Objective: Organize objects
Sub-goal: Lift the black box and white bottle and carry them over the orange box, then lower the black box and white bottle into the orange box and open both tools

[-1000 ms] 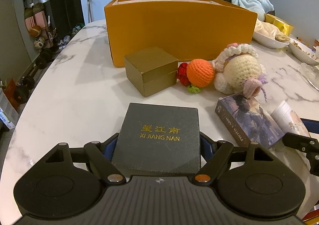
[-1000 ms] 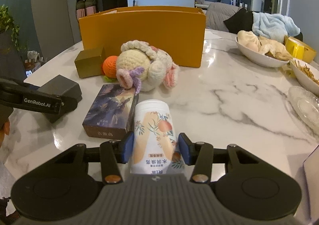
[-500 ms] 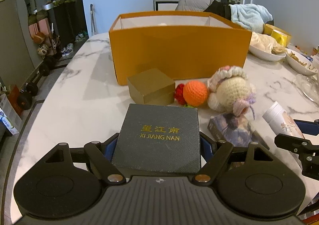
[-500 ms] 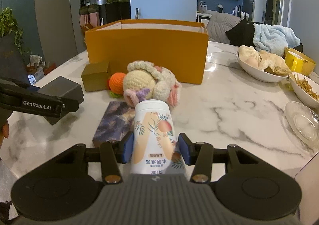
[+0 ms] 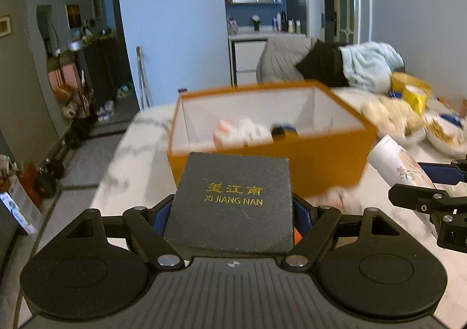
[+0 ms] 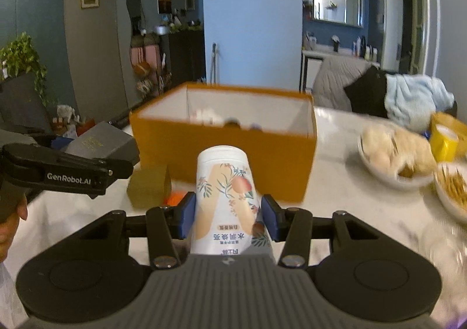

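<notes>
We hold both loads clear of the bench [image 6: 350, 183]: the left tool [image 5: 233, 212] clamps the dark gift box [image 5: 233, 197], the right tool [image 6: 226, 212] grips the printed cup [image 6: 224, 197]. Both have risen, so the orange box [image 6: 233, 159] beyond now shows its open interior, ready for loading.

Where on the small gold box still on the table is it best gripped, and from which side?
Probably across two opposite flat side walls of the small gold box, coming down from above. It sits upright on the marble table, close in front of the orange box, whose wall likely blocks a level approach from behind. Its flat, parallel faces suit the jaws.
</notes>
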